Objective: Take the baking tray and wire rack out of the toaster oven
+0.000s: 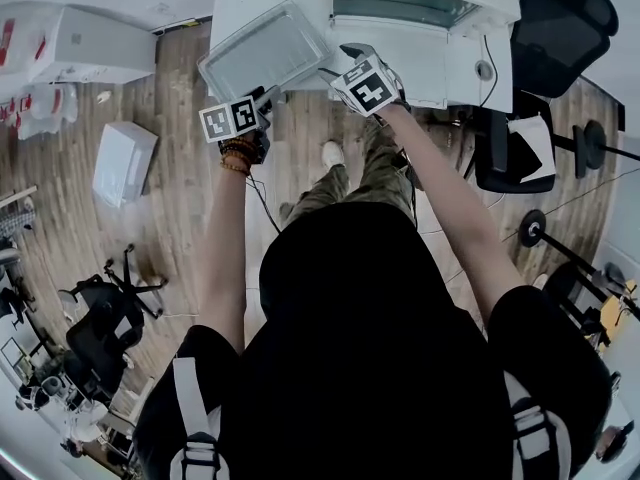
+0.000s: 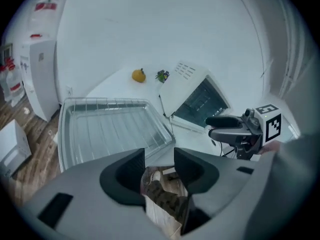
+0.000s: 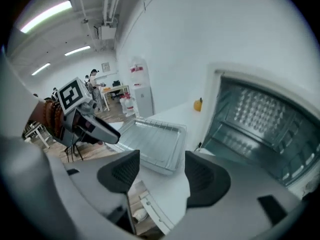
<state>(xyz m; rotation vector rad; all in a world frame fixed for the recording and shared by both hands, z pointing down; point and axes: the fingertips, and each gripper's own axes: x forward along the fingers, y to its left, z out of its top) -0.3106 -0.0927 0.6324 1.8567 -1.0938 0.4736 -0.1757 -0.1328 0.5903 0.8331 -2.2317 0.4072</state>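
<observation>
The baking tray lies on the white table, left of the toaster oven. The wire rack rests in the tray. The oven door hangs open and its cavity shows no tray or rack. My left gripper hovers just off the table's front edge below the tray, open with nothing between its jaws. My right gripper hangs in front of the oven, open and empty. Each gripper shows in the other's view: the right gripper and the left gripper.
A small orange fruit and a green object sit at the back of the table. A black office chair stands right of the table; a white box lies on the wooden floor at left. A water dispenser stands against the wall.
</observation>
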